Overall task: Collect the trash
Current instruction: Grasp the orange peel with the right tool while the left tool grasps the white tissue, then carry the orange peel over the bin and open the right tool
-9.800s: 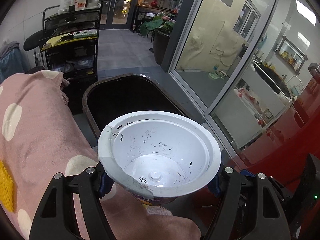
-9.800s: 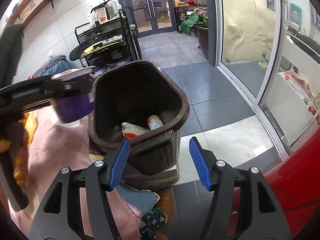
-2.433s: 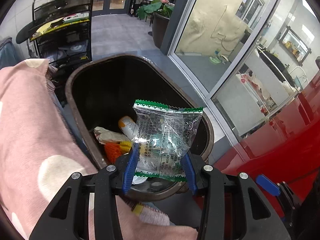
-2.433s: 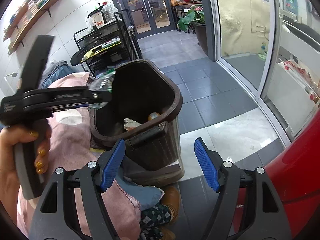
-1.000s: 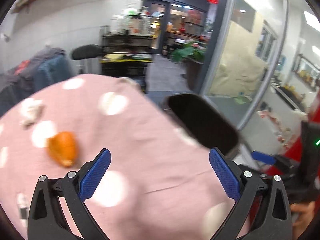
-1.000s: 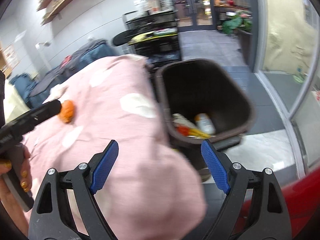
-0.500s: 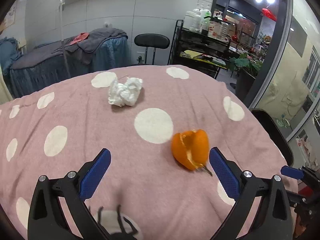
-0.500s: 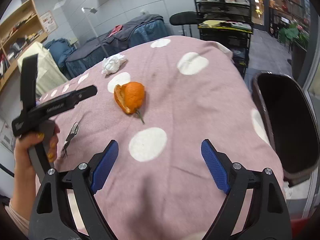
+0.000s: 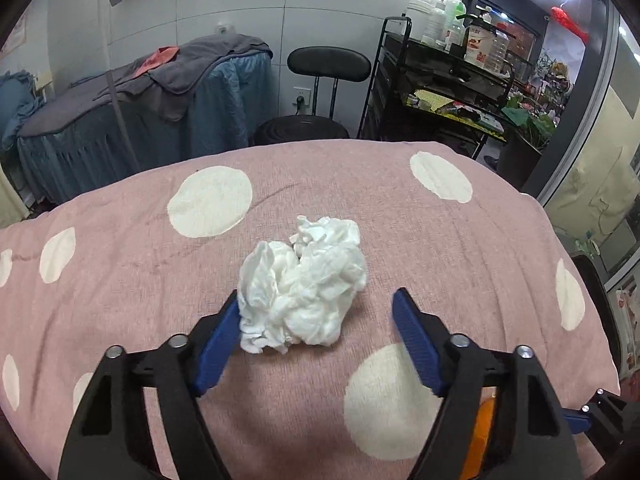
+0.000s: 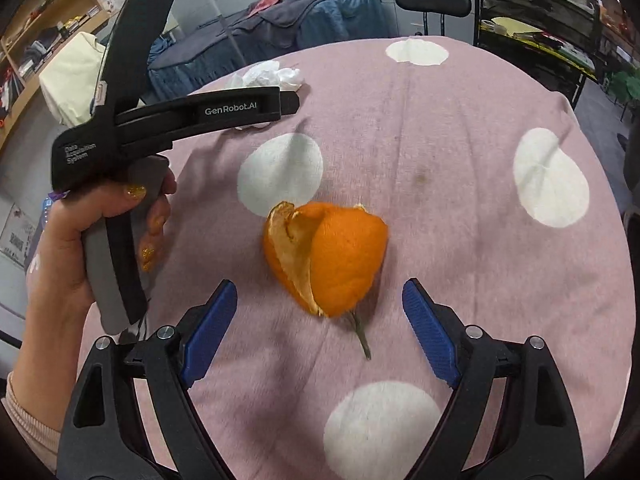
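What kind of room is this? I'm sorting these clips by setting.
Probably a massage or beauty treatment room, though that's a guess: a draped treatment bed stands by the tiled wall, a black trolley holds bottles of product, and a round stool sits between them, behind the polka-dot covered table.

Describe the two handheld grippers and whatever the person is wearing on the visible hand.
Both grippers are black plastic clamps with silver rivets and ribbed blue pads on the fingers. The left gripper, seen from the right wrist view, has a grey grip, a tall black fin and white lettering reading "GenRobot.AI" and "Data Acquisition System". The left hand has glittery gold nail polish and a ribbed pale pink cuff.
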